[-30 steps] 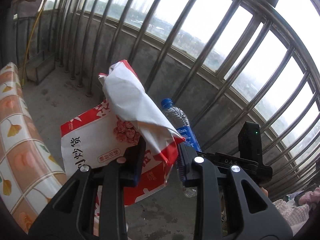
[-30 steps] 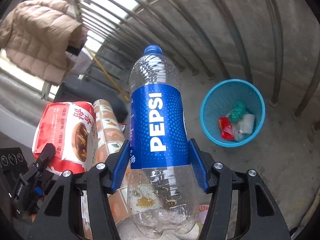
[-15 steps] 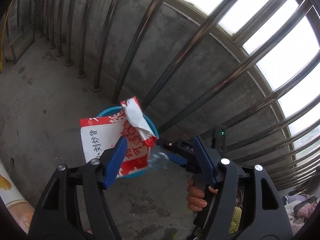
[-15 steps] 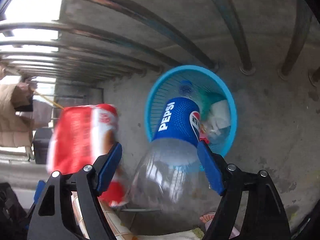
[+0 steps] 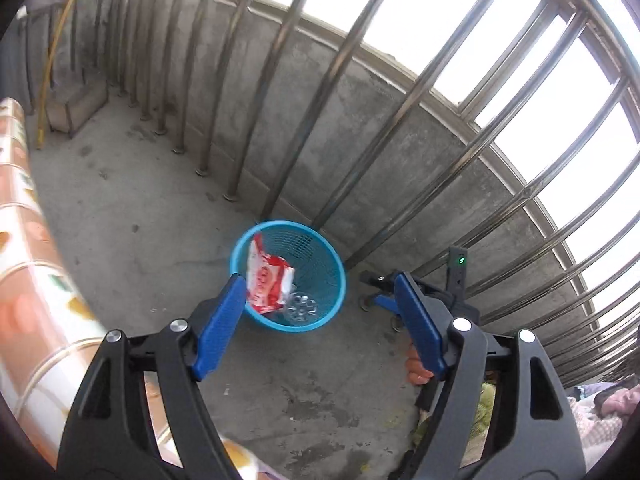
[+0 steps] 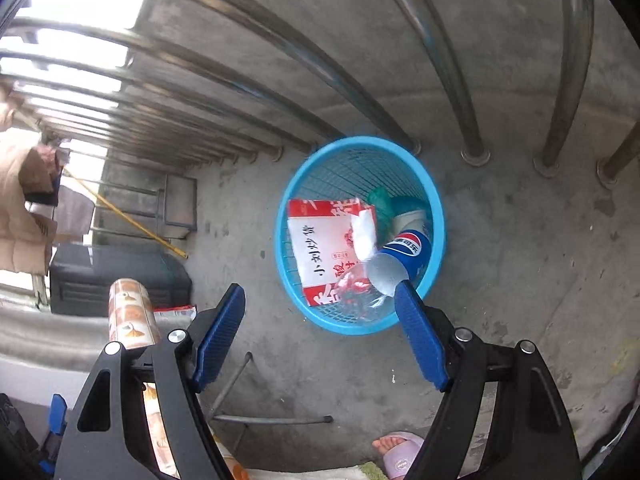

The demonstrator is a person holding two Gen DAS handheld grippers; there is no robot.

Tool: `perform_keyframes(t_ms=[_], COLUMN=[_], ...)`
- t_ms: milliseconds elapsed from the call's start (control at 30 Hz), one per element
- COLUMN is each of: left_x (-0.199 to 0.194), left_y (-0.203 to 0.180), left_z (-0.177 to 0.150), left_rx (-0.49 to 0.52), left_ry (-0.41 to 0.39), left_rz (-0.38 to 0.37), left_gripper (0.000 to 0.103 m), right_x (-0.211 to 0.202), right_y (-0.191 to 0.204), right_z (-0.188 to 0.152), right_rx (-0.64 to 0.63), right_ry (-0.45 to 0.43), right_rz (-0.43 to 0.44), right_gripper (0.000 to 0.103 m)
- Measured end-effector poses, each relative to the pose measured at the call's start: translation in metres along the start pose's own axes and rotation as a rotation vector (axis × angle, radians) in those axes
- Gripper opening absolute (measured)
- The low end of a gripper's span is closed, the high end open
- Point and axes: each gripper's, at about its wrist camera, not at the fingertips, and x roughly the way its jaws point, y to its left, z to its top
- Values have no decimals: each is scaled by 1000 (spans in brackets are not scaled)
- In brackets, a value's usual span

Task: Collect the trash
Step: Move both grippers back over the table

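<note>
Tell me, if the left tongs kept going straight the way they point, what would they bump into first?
Probably the blue basket: the left tongs, still opening and empty, aim at its near rim, with the red-and-white snack bag inside. Depth is unclear; they might land on the concrete floor just short.

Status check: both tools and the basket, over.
Left tool opening, empty; right tool open, empty. Snack bag and Pepsi bottle in blue basket. Nothing blocking.

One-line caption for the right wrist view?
Open right hand-held gripper above round blue mesh plastic bin holding red-and-white snack bag and clear blue-labelled Pepsi bottle.
</note>
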Motion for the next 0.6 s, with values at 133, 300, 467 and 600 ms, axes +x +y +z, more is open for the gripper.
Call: perform_keyframes(t_ms=[133, 300, 467, 600], left_x=[-66, -141, -211, -261], left_y=[14, 44, 85, 117], left_z=[-27, -78, -137, -186], left_rx=[0, -55, -194, -299], left_ry=[-96, -207, -306, -385], left_rz=[84, 254, 400, 488], left_gripper=[80, 83, 83, 83], right_x=[-23, -42, -53, -59], right_y=[43, 106, 169, 220], right_z=[-13, -38, -72, -106], right_rx=[-126, -273, -422, -536], right_ry=[-8, 31, 103, 147], right_rz=[58, 178, 244, 274], right_gripper=[76, 80, 80, 80])
